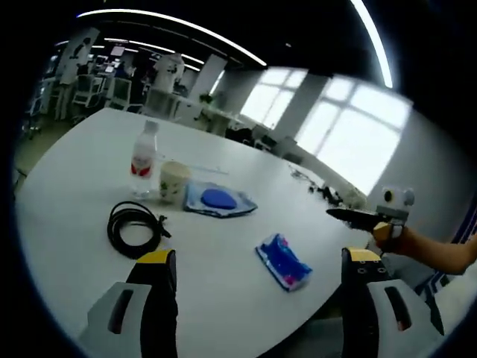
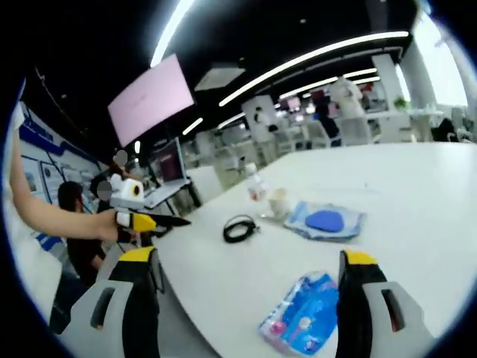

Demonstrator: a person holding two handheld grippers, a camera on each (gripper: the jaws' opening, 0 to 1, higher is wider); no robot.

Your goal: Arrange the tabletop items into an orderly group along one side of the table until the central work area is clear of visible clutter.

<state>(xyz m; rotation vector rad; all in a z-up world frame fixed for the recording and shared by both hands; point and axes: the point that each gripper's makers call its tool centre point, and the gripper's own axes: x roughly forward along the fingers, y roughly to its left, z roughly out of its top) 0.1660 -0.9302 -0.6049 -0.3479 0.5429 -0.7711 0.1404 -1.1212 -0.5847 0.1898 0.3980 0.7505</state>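
On the white table (image 1: 89, 149) stand a water bottle with a red label (image 1: 145, 158) and a paper cup (image 1: 174, 181), close together. Beside them lies a pale blue packet with a dark blue disc (image 1: 218, 200). A coiled black cable (image 1: 134, 227) lies nearer, and a blue tissue pack (image 1: 283, 261) nearest. My left gripper (image 1: 259, 257) is open, above the table's near part, holding nothing. My right gripper (image 2: 248, 257) is open too, with the tissue pack (image 2: 302, 317) low between its jaws but not touched. Beyond are the cable (image 2: 240, 227), cup (image 2: 279, 203), bottle (image 2: 256, 184) and packet (image 2: 326, 221).
The table's curved edge (image 2: 186, 291) runs close under both grippers. The right gripper (image 1: 373, 218) shows off the table's right edge, and the left gripper (image 2: 149, 221) beyond its left edge. Desks and chairs (image 1: 89, 89) stand behind; a person (image 2: 74, 224) sits near monitors.
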